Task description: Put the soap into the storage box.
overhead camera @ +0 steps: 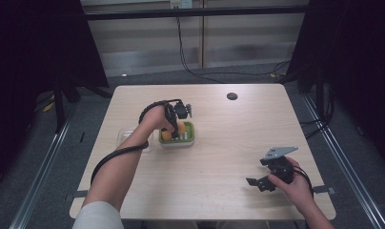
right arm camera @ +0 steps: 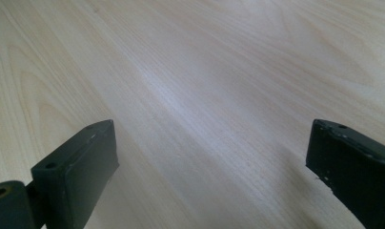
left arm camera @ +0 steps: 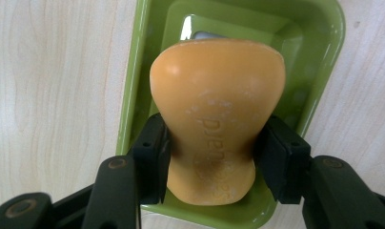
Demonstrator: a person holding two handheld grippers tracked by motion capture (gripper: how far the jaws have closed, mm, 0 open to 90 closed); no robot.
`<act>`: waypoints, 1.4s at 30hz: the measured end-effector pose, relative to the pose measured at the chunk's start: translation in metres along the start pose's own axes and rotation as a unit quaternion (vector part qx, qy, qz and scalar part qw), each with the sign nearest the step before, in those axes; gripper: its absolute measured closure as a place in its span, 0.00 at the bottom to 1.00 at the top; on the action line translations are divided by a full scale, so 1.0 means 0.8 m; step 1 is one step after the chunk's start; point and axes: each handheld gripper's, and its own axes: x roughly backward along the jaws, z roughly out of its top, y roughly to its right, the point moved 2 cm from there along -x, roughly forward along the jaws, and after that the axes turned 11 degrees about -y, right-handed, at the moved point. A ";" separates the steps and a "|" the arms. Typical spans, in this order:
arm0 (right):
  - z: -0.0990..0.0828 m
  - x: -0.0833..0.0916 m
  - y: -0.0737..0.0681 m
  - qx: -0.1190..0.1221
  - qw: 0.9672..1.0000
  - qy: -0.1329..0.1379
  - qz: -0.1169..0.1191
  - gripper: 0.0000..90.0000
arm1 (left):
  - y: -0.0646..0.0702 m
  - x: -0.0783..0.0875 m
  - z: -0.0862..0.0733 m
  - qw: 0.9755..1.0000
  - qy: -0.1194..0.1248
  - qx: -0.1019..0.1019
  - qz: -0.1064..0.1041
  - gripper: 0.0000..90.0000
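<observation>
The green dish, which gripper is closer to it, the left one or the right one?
Left. The left gripper is right over the green dish, shut on the orange soap. The right gripper sits far off, open above bare table.

We see an orange soap bar (left arm camera: pixel 218 119), matt and faintly chalky, with pale whitish scuffs and lettering pressed into it in the same orange. Under it sits a glossy lime-green dish (left arm camera: pixel 324 57) with one bright white glint inside. The left gripper (left arm camera: pixel 214 157) is black with dull brown rivets. The right gripper (right arm camera: pixel 212 167) is black too, its edges flecked pale, and carries a grey plate (overhead camera: pixel 279 152). We note the table (right arm camera: pixel 190 71) in pale beige wood with fine wavy grain and a small black disc (overhead camera: pixel 232 96).
</observation>
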 end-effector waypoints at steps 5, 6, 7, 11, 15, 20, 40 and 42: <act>0.000 0.000 0.000 0.002 1.000 -0.001 -0.001 0.03 | -0.002 0.001 0.001 1.000 -0.005 -0.005 0.001 0.55; 0.000 0.000 0.000 0.000 1.000 0.000 -0.001 0.03 | -0.002 0.001 0.001 1.000 -0.006 -0.004 -0.002 0.55; 0.000 0.000 0.000 0.000 1.000 0.002 0.002 0.03 | -0.002 0.001 0.001 1.000 -0.006 -0.004 -0.002 0.54; 0.001 0.000 0.000 0.000 1.000 0.005 0.000 0.03 | -0.002 -0.002 0.001 1.000 0.002 0.002 -0.003 0.54; 0.000 0.001 0.000 -0.001 1.000 0.004 -0.002 0.03 | -0.002 -0.003 0.002 1.000 0.003 0.004 -0.001 0.54; 0.000 0.001 0.000 -0.003 1.000 0.003 0.001 0.03 | -0.002 -0.007 0.003 1.000 0.004 0.004 -0.003 0.54; 0.000 0.000 0.000 0.000 1.000 0.004 0.003 0.03 | -0.004 -0.012 0.003 1.000 0.015 0.017 0.003 0.54; 0.000 0.000 0.000 0.000 1.000 0.001 0.000 0.03 | -0.005 -0.010 0.002 1.000 0.014 0.016 -0.002 0.54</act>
